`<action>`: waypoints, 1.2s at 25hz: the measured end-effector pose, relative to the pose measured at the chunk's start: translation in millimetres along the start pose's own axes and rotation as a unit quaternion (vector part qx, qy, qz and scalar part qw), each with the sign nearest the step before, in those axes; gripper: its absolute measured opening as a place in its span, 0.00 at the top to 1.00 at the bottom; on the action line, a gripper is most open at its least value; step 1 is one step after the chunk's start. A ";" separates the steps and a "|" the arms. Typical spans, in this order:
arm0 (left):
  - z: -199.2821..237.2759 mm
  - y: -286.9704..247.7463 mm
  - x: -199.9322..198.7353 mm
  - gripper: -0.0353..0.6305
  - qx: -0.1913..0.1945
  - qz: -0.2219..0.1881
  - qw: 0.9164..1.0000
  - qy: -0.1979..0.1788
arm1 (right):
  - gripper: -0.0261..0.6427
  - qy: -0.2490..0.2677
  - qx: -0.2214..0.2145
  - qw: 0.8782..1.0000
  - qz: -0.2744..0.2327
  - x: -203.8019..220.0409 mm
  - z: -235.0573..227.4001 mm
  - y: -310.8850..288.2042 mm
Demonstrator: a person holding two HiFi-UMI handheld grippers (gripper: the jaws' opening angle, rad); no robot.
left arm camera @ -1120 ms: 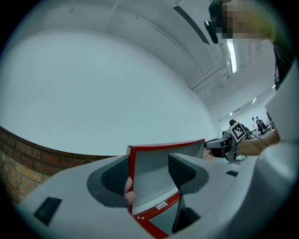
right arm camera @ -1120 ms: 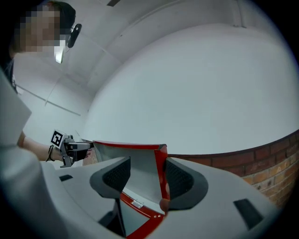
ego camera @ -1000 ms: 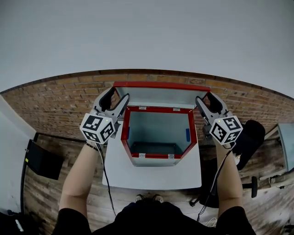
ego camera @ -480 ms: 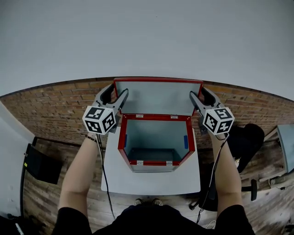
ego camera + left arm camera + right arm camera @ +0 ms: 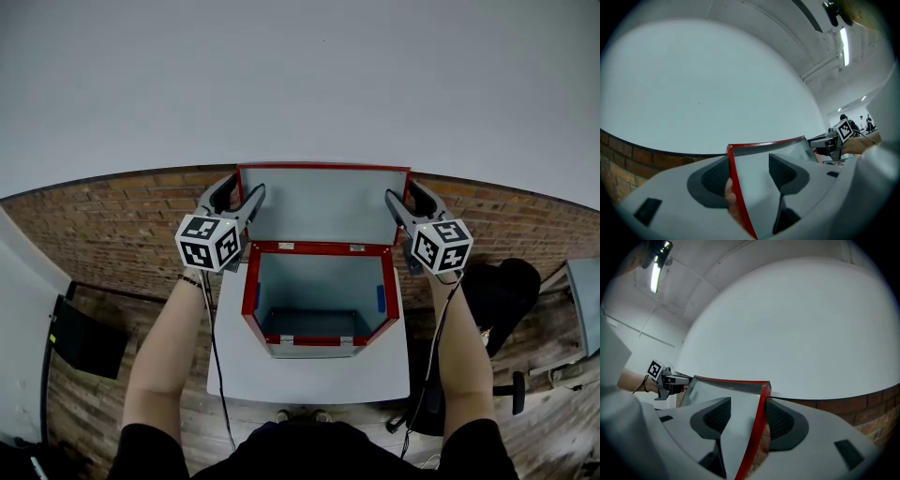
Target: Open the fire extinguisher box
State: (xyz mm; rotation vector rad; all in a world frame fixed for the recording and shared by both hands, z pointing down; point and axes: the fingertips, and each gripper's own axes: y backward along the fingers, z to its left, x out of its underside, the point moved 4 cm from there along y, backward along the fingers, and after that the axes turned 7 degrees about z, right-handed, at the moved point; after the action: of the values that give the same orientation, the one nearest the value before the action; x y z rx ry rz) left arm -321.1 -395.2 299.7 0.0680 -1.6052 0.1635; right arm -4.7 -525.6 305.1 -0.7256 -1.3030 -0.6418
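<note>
Lid (image 5: 323, 204) higher: flat, grey, red-rimmed.

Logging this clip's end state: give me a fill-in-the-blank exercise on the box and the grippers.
The box is ____, its lid raised.
The left gripper and right gripper each straddle the lid's ____-painted frame.
Inside, the box is ____.
It stands on a ____ table.
Missing: open; red; empty; white.
</note>
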 end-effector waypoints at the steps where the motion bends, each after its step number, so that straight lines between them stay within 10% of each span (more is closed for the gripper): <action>1: 1.0 -1.3 0.7 0.50 0.001 0.002 1.000 0.002 | 0.59 0.005 0.000 1.000 0.001 0.6 -0.3 -1.1; 12: 3.7 3.5 0.5 0.49 -0.006 0.023 0.999 -0.025 | 0.59 0.030 0.026 0.999 -0.009 -9.1 2.4 7.1; 20: -34.3 59.4 -27.3 0.50 -0.002 -0.044 0.998 -0.035 | 0.65 0.022 0.005 0.998 -0.061 -38.2 46.9 61.8; 30: -116.4 137.6 -38.6 0.87 0.056 -0.115 0.992 -0.019 | 0.93 0.023 -0.047 0.992 -0.113 -58.3 142.3 131.5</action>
State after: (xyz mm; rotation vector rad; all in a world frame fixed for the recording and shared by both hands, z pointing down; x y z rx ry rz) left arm -224.3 -244.4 256.4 0.3427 -1.6116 0.0731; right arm 0.1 -331.3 248.7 -0.6404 -1.3292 -0.9032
